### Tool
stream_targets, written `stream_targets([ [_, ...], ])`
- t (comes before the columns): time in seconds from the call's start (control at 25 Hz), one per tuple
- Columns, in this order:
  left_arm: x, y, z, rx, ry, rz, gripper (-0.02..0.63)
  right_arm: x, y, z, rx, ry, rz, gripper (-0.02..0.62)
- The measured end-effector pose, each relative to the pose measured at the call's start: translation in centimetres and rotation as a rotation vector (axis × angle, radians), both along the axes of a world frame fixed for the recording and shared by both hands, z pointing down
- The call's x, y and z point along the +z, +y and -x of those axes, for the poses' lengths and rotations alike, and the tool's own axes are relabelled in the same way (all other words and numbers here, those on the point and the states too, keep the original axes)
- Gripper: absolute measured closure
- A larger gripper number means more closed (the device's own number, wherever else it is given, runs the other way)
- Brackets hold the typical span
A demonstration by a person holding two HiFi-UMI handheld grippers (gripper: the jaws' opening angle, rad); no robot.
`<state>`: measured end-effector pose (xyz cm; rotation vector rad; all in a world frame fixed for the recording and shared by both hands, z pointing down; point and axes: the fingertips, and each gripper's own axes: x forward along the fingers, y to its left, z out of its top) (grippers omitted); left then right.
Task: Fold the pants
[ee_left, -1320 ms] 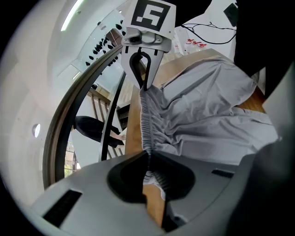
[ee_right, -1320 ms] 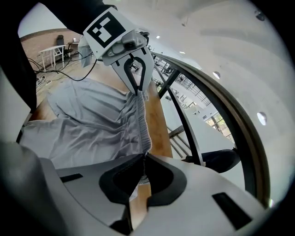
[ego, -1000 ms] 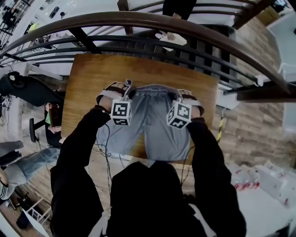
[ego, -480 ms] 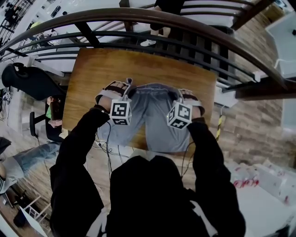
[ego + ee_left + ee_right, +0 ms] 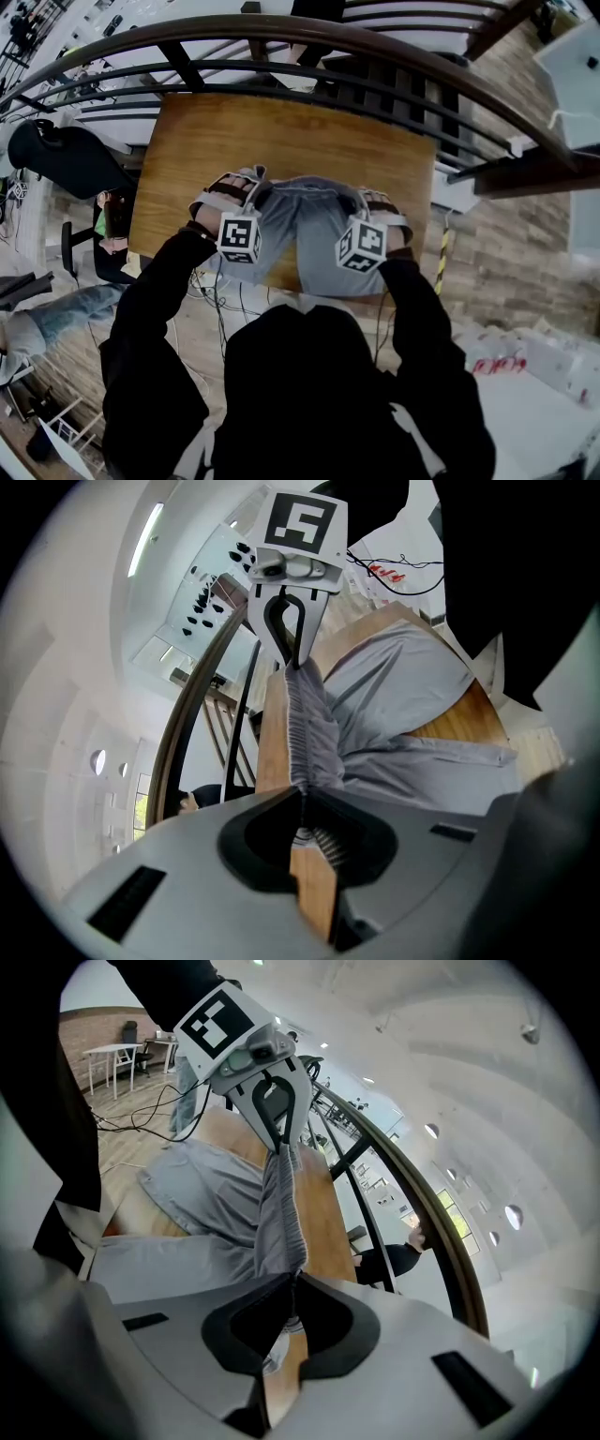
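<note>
The wooden bench [image 5: 281,131] carries the grey pants [image 5: 314,234]. The waistband is on the far side, and the legs run back toward the person and drop over the near edge. The left tool [image 5: 255,180] and right tool [image 5: 362,199] are each pinched shut on one end of the waistband [image 5: 305,728].

To do this step well, I'd hold the band taut between the two tools. I'd also move both at the same height and pace so the fabric doesn't bunch or the legs drag crooked.

The head view gives the whole layout, but hands and marker cubes cover the actual pinch. The gripper views fix that. Each one shows the ribbed elastic right inside its closed jaws, with the other tool clamped at the far end. The left gripper view also shows the legs splitting, with bare wood between them.
</note>
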<state>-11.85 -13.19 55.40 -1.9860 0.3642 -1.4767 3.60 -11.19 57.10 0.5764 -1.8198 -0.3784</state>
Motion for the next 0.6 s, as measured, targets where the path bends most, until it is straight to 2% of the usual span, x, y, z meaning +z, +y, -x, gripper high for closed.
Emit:
stream_targets([
  [0.2,0.8,3.3,0.5,-0.002,-0.004,0.038,0.58,-0.3,3.1,0.1,-0.006,-0.003,0.001,0.574],
  [0.48,0.0,5.4,0.1,-0.001,0.012,0.011,0.58,0.4,6.2,0.3,-0.015,0.011,0.013,0.574],
  [0.6,0.3,6.6,0.4,0.003,0.011,0.024,0.58,0.6,7.4,0.5,-0.016,0.012,0.023,0.574],
])
